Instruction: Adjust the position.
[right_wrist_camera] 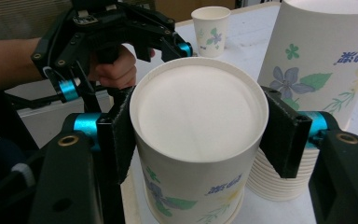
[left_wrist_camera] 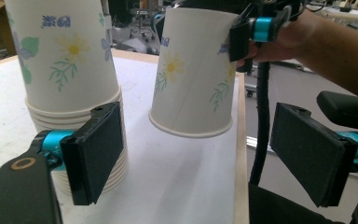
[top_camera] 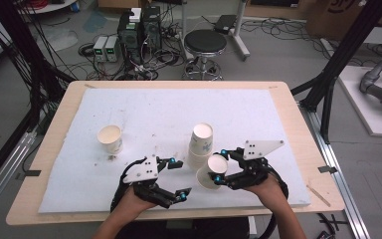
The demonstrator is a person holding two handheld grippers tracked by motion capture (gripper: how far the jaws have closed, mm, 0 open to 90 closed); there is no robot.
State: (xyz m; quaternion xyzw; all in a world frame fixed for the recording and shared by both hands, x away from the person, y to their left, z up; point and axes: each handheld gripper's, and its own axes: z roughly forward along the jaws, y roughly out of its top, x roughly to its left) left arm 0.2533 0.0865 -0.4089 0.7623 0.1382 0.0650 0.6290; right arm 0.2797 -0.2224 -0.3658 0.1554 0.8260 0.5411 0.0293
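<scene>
White flower-printed paper cup (right_wrist_camera: 198,140), tilted, clamped in right hand-held gripper (right_wrist_camera: 198,135).

The top edge of the left gripper view cuts off the cup stack (left_wrist_camera: 70,70); the held paper cup (right_wrist_camera: 200,140) hides part of the stack's base in the right gripper view.

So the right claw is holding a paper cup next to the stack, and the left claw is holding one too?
Not quite. The left claw is open and holds nothing, as the left gripper view shows. The right claw does grip a paper cup beside the stack.
</scene>
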